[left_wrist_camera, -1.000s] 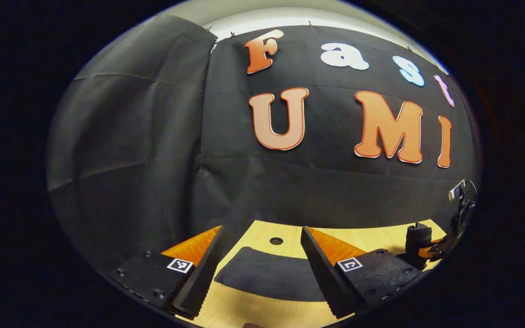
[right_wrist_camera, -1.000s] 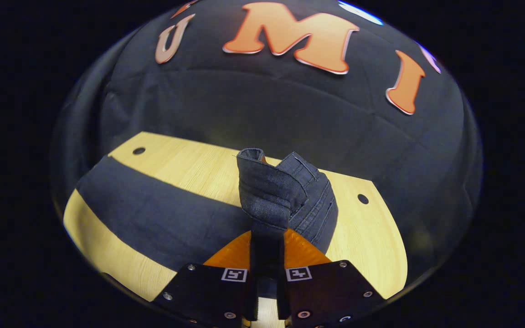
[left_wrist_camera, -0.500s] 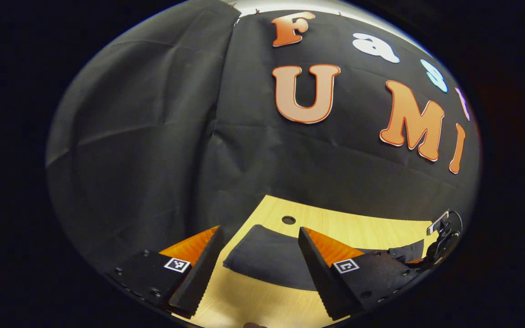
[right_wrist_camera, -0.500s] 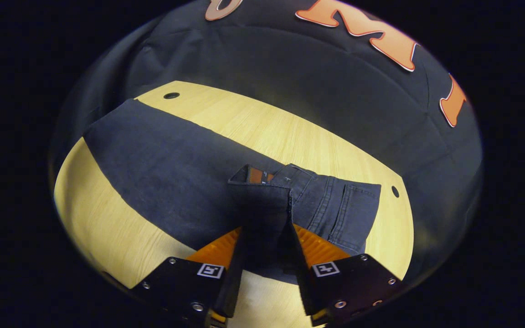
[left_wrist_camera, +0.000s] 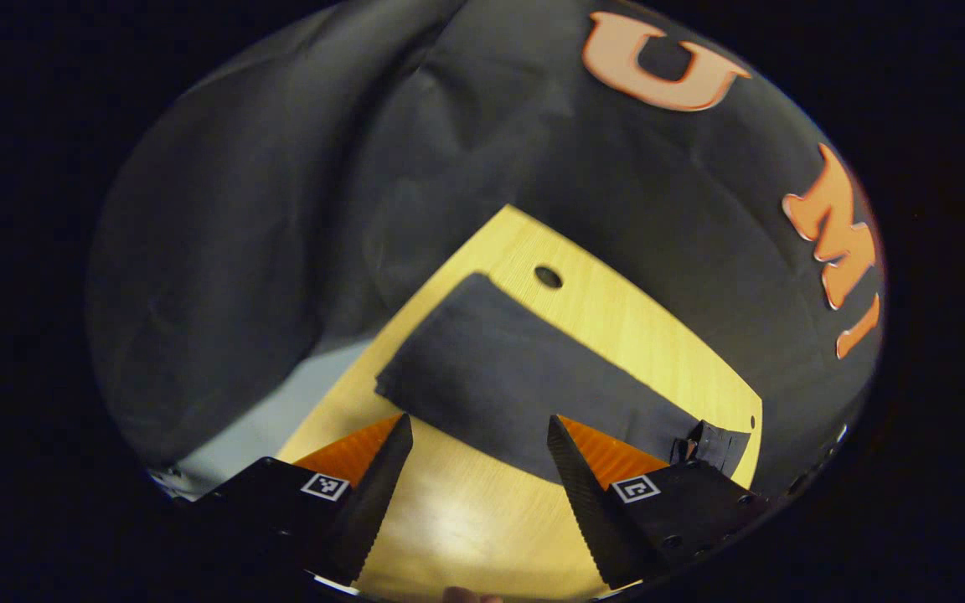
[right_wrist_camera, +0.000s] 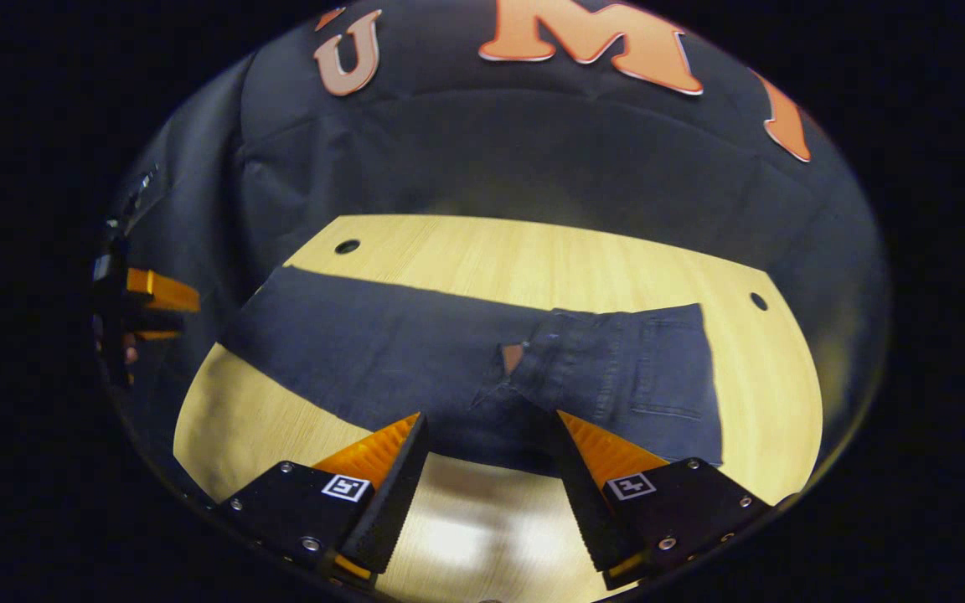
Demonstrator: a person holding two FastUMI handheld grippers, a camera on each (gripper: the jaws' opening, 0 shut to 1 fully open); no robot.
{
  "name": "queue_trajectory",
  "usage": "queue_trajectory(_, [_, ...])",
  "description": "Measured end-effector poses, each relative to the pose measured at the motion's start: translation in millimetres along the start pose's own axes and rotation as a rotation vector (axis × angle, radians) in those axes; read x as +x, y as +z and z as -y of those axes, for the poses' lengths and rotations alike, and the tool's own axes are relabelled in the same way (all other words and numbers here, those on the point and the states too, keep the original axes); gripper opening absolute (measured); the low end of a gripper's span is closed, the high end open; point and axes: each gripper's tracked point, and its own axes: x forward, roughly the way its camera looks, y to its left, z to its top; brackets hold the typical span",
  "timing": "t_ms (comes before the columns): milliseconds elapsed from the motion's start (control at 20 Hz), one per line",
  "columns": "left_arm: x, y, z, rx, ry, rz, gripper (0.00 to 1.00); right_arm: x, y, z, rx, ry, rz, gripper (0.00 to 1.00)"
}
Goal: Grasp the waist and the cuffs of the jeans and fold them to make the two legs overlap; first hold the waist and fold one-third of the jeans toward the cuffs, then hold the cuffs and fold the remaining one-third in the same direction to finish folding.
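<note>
Dark blue jeans lie flat on the wooden table, legs overlapped. The waist part is folded back over the legs at the right, back pocket up. My right gripper hovers open just in front of the fold, nothing between its fingers. In the left gripper view the cuff end of the jeans runs diagonally across the table, and the folded waist peeks out at the far right. My left gripper is open above the near edge of the legs, empty. The left gripper shows at the left edge of the right gripper view.
Two small round holes mark the table's far corners. Black cloth walls close the booth behind the table. Bare wood lies in front of the jeans. A pale floor patch shows past the table's left edge.
My right gripper laid the waist down onto the legs, let go and opened, then drew back. My left gripper tilted down toward the cuff end, staying open.
</note>
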Motion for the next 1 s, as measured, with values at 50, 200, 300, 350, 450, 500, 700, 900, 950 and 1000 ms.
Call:
queue_trajectory(50, [9, -5, -5, -0.048, 0.009, -0.055, 1.00, -12, 5, 9, 0.020, -0.018, 0.020, 0.89])
queue_trajectory(200, [28, -5, -23, -0.136, 0.085, -0.169, 0.98, -41, 11, 38, 0.074, -0.076, 0.063, 0.93])
queue_trajectory(300, [47, -4, -30, -0.177, 0.132, -0.221, 0.98, -59, 10, 54, 0.115, -0.114, 0.083, 0.93])
queue_trajectory(350, [53, -9, -33, -0.216, 0.167, -0.257, 0.98, -67, 9, 61, 0.136, -0.125, 0.092, 0.93])
queue_trajectory(450, [66, -14, -35, -0.261, 0.223, -0.305, 0.98, -80, 9, 70, 0.166, -0.143, 0.111, 0.93])
queue_trajectory(500, [70, -16, -41, -0.259, 0.266, -0.323, 0.98, -87, 8, 76, 0.176, -0.154, 0.121, 0.93])
queue_trajectory(700, [87, -9, -41, -0.305, 0.374, -0.342, 0.98, -107, 4, 88, 0.209, -0.180, 0.147, 0.98])
queue_trajectory(900, [97, -14, -41, -0.384, 0.450, -0.369, 0.97, -115, 2, 95, 0.217, -0.191, 0.153, 0.98])
queue_trajectory(950, [97, -14, -41, -0.377, 0.460, -0.359, 0.97, -117, 2, 97, 0.221, -0.190, 0.158, 0.98])
queue_trajectory(1000, [98, -12, -40, -0.375, 0.466, -0.352, 0.97, -117, 4, 99, 0.231, -0.189, 0.164, 0.98])
